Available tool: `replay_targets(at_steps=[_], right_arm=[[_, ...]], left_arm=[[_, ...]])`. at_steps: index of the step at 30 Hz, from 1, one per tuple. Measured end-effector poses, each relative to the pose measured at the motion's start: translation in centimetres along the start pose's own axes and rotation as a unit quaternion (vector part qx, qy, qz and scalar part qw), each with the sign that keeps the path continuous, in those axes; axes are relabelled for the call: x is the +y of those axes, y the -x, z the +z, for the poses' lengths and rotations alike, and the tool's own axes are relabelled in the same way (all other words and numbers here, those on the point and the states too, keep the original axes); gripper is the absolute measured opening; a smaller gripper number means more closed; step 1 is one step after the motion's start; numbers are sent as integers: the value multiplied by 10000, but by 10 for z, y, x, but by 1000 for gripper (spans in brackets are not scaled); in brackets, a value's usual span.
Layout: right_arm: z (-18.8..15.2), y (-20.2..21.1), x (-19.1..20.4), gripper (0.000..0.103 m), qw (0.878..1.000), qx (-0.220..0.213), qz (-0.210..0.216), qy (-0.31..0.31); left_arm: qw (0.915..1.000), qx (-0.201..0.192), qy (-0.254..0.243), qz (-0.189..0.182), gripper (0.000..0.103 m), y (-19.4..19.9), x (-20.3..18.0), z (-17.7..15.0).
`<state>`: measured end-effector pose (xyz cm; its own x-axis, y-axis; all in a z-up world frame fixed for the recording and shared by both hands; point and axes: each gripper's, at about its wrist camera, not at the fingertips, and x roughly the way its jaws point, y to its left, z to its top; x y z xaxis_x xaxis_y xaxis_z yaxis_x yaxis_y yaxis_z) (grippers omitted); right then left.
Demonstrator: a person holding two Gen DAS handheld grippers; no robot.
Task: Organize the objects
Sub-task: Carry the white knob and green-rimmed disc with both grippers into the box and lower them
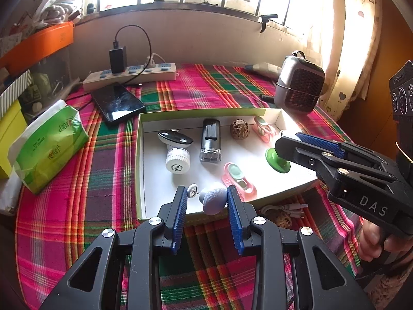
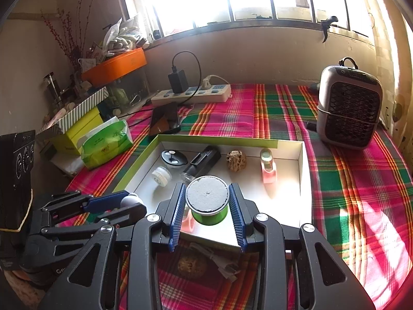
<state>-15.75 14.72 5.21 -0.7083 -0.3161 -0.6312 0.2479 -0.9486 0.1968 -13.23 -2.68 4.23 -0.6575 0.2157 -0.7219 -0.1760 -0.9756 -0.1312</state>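
Observation:
A shallow white box with a green rim [image 1: 140,155] [image 2: 306,170] lies on the plaid cloth. My left gripper [image 1: 206,199] [image 2: 130,204] is shut on a small blue-grey ball [image 1: 214,200] [image 2: 133,198] with a white disc on a pin, over the box's near left corner. To its right, my right gripper [image 2: 206,201] [image 1: 284,142] is shut on a green spool with a grey top [image 2: 206,199] [image 1: 277,160], over the box's near right part. Inside lie a black-and-white oval [image 1: 175,138], a white cap [image 1: 177,161], a black device [image 1: 210,143], a brown nut [image 1: 239,128] and two pink clips [image 1: 238,180].
Behind the box are a phone [image 1: 117,104], a power strip with a charger [image 1: 129,76] and a grey fan heater [image 2: 349,111]. A green tissue pack [image 1: 51,147] and stacked boxes stand at the left. Another nut [image 2: 192,266] and a white cable lie in front of the box.

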Motion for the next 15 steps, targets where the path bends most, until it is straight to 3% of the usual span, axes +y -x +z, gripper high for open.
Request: replay_targets(at_steps=[15], right_arm=[[16,-24,-13,36,9999,133,5,-100]], left_arm=[[10000,42,40,61,29,-11,4,8]])
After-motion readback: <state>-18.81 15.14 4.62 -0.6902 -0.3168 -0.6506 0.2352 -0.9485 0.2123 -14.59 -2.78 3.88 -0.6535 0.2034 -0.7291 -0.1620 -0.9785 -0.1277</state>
